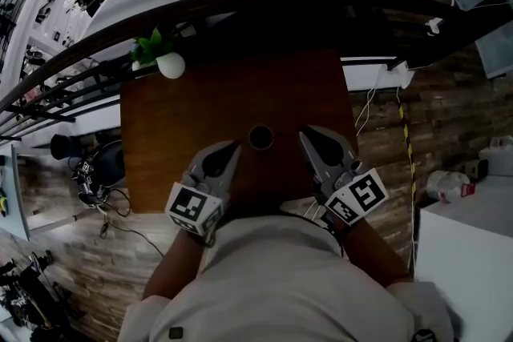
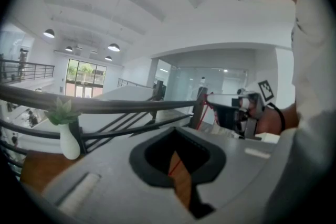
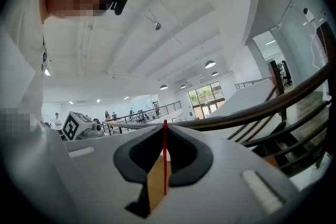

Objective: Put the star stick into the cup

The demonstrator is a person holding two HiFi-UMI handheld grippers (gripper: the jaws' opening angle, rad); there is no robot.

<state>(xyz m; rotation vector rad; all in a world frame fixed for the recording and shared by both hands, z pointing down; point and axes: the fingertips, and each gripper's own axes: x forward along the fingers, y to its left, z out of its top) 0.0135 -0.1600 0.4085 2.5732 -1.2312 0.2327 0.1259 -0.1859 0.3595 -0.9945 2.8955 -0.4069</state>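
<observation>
A small dark cup stands on the brown wooden table, seen from above, between the tips of both grippers. My right gripper lies just right of it. In the right gripper view its jaws are shut on a thin red stick that stands upright between them; no star end shows. My left gripper sits just left of the cup, its jaws shut with nothing clearly held. A thin red line shows over the wood in their gap.
A white vase with a green plant stands at the table's far left corner, also in the left gripper view. A dark curved railing runs behind the table. My own body fills the near edge, and a white counter is at right.
</observation>
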